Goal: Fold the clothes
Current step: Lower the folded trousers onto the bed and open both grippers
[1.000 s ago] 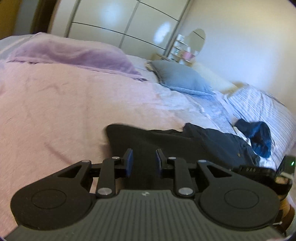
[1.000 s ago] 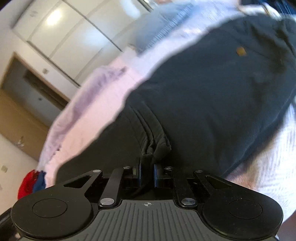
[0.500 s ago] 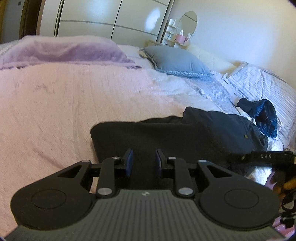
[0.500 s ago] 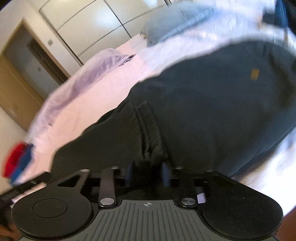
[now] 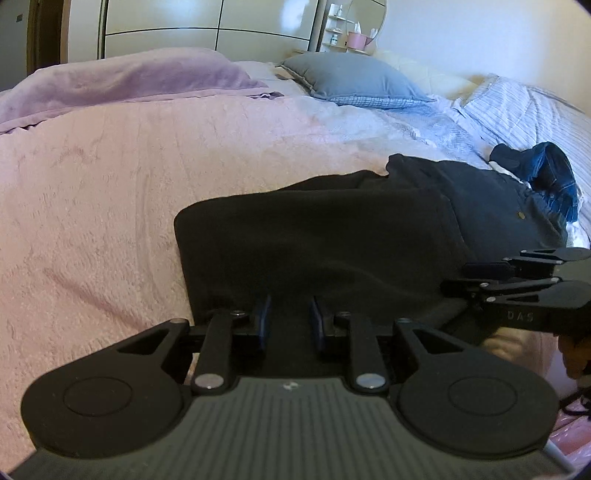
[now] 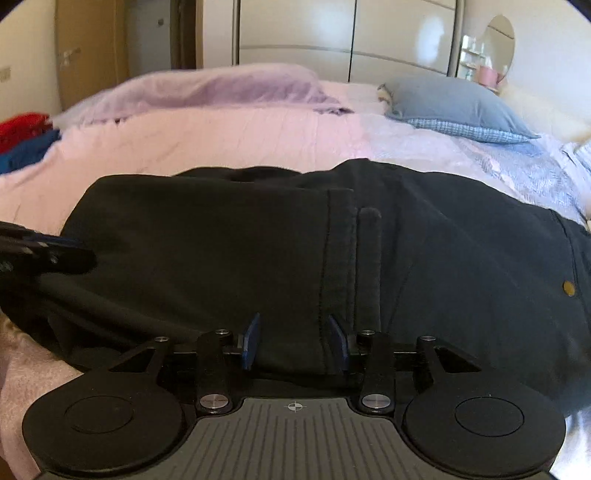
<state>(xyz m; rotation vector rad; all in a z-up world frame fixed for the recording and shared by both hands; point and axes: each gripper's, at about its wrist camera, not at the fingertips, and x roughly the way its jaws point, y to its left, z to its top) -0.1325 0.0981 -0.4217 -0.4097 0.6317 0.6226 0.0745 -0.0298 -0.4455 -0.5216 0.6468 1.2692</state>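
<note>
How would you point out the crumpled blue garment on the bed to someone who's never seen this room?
Start at the striped pillow on the bed's right side. Just below lies the blue garment, beyond the black trousers. It alone is bunched up and denim-blue.

Near edge of black trousers (image 6: 424, 266) hidden behind the right gripper (image 6: 294, 341) body, lower centre; right end cut by frame edge. Red and blue clothes (image 6: 22, 140) at left edge, blurred and cropped. Items on shelf by round mirror (image 5: 364, 16), top, too small to tell. Blue garment (image 5: 550, 177), far right, bunched, type unclear.
</note>
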